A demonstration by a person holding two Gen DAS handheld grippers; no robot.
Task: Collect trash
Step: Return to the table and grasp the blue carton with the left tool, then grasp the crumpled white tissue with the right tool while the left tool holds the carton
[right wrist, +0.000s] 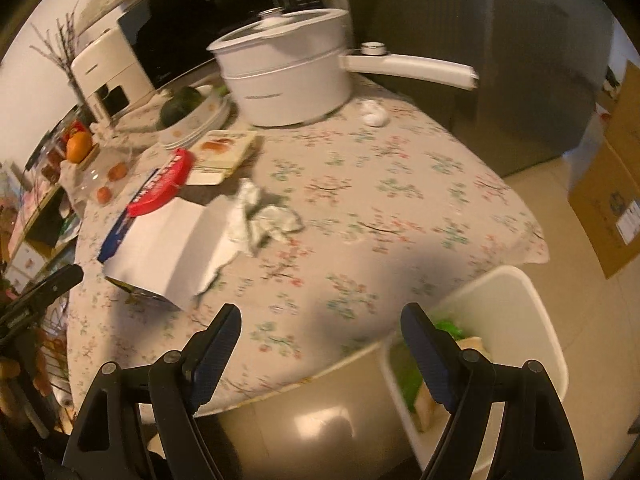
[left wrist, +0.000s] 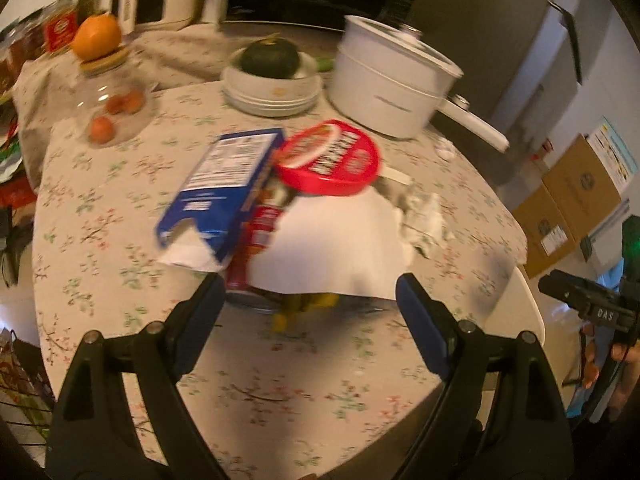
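Left wrist view: left gripper (left wrist: 310, 292) over the near edge of the flowered tablecloth (left wrist: 100, 216), fingers spread wide, nothing between them. Just beyond the fingertips, a heap of trash toward the middle of the table: a white sheet of paper (left wrist: 332, 248) on top, a torn blue carton (left wrist: 224, 184) leaning on its left side, a round red lid (left wrist: 332, 160) propped behind, something yellow (left wrist: 304, 308) poking out under the sheet's near edge. Crumpled tissue (left wrist: 424, 216) touching the sheet's right corner. Farther back, a white pot (left wrist: 392, 84) with a long handle near the far right edge, a stack of plates (left wrist: 272, 88) holding a dark green squash (left wrist: 272, 58), and a glass jar (left wrist: 116, 108) topped by an orange (left wrist: 98, 36) at the far left.

Right wrist view: right gripper (right wrist: 320, 328) above the table's near right edge, fingers wide apart, empty. White bin (right wrist: 520, 320) on the floor just off that edge, some green and tan scraps inside. Paper (right wrist: 168, 248), red lid (right wrist: 160, 184) and tissue (right wrist: 260, 216) near the left edge; a small white wad (right wrist: 374, 114) beside the pot (right wrist: 288, 76).
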